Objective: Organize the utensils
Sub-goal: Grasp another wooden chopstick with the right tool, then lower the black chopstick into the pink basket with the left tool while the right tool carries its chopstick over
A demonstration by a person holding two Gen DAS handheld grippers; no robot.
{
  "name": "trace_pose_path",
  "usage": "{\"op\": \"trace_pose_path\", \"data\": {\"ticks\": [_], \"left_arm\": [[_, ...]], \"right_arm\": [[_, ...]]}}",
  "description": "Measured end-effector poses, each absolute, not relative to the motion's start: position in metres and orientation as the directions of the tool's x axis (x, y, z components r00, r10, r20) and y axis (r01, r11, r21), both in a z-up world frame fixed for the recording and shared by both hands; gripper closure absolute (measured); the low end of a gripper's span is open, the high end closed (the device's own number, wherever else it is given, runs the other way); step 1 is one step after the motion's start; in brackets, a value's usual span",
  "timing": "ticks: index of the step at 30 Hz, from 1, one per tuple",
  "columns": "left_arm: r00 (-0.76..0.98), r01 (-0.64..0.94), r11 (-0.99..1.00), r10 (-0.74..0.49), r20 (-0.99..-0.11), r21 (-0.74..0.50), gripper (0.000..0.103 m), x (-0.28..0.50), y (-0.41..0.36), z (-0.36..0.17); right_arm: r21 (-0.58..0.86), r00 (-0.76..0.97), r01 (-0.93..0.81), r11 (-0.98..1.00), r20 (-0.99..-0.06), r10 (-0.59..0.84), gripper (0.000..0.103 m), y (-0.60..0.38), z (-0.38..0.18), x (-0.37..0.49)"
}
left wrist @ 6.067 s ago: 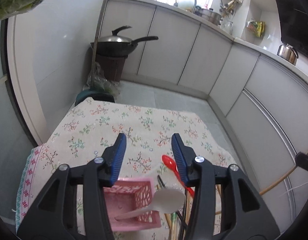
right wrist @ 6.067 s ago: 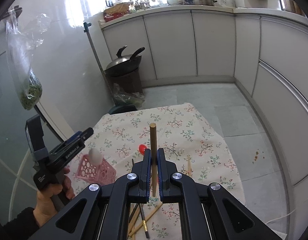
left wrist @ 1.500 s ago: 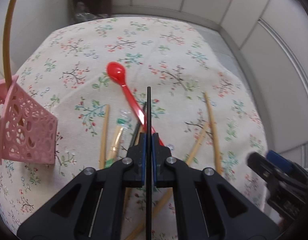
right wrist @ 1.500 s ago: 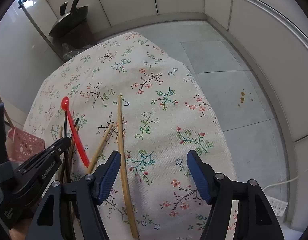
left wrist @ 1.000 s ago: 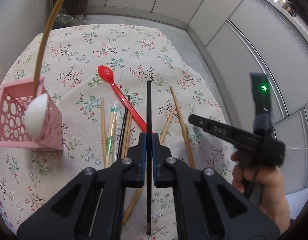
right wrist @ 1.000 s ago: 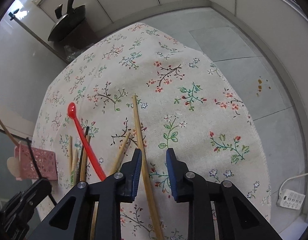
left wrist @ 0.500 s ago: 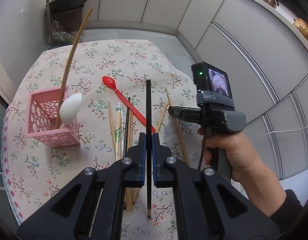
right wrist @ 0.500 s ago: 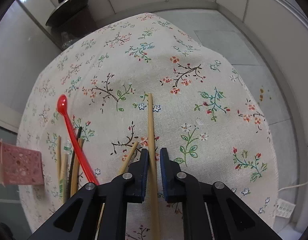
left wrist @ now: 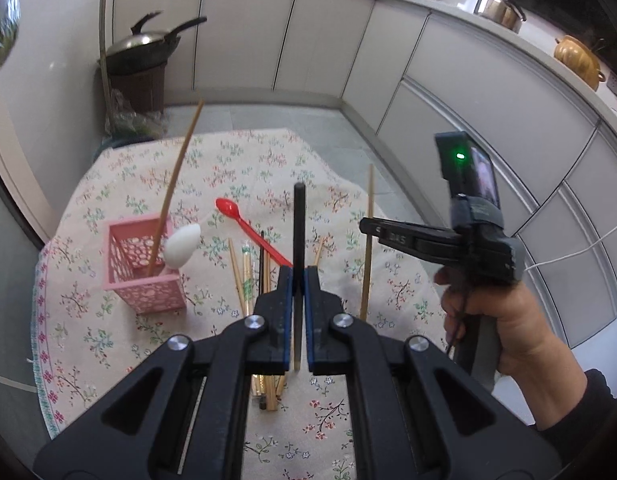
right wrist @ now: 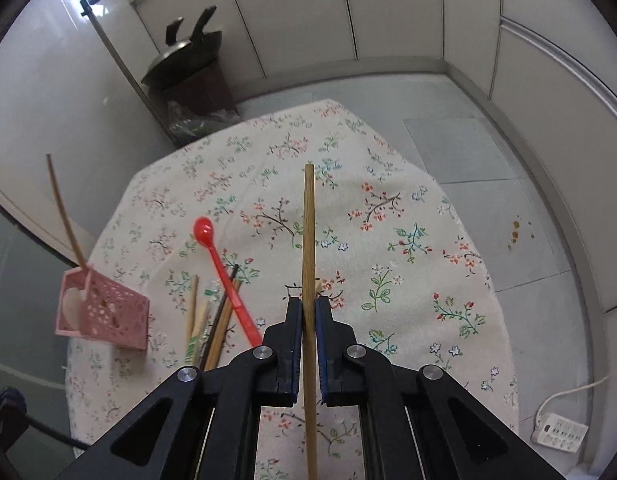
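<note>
My left gripper (left wrist: 297,276) is shut on a black chopstick (left wrist: 298,220), held above the floral tablecloth (left wrist: 120,184). My right gripper (right wrist: 308,308) is shut on a wooden chopstick (right wrist: 309,232), lifted off the cloth; in the left wrist view that gripper (left wrist: 366,226) and its chopstick (left wrist: 368,252) hang at the right. A pink basket (left wrist: 142,264) at the left holds a white spoon (left wrist: 182,245) and one wooden chopstick (left wrist: 176,188). A red spoon (left wrist: 248,225) and a loose pile of chopsticks (left wrist: 250,276) lie on the cloth beside the basket.
A person's hand (left wrist: 504,320) grips the right tool. A wok (left wrist: 148,46) sits on a dark bin by the wall, with a bag of greens (left wrist: 132,124) below it. White cabinets (left wrist: 308,36) ring the table. A power strip (right wrist: 562,432) lies on the floor.
Both grippers rose away from the table with their chopsticks. The right gripper closed fully on the wooden chopstick and lifted it off the cloth.
</note>
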State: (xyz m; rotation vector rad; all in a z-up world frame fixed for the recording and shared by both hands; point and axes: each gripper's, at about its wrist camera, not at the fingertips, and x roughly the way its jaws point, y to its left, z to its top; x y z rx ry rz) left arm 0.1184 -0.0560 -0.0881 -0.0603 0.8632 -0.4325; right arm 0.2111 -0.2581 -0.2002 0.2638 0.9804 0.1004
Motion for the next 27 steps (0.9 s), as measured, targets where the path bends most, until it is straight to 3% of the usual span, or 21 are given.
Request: {"op": "trace_pose_path", "data": {"ticks": [16, 27], "left_arm": [[0.798, 0.365, 0.911, -0.412, -0.441, -0.192, 0.097, 0.085, -0.007, -0.009], [0.901, 0.220, 0.951, -0.284, -0.330, -0.216, 0.097, 0.094, 0.049, 0.006]], "right_arm": [[0.287, 0.782, -0.103, 0.952, -0.568, 0.256, 0.097, -0.228, -0.078, 0.136], [0.303, 0.817, -0.202, 0.931, -0.472, 0.331, 0.097, -0.195, -0.042, 0.124]]}}
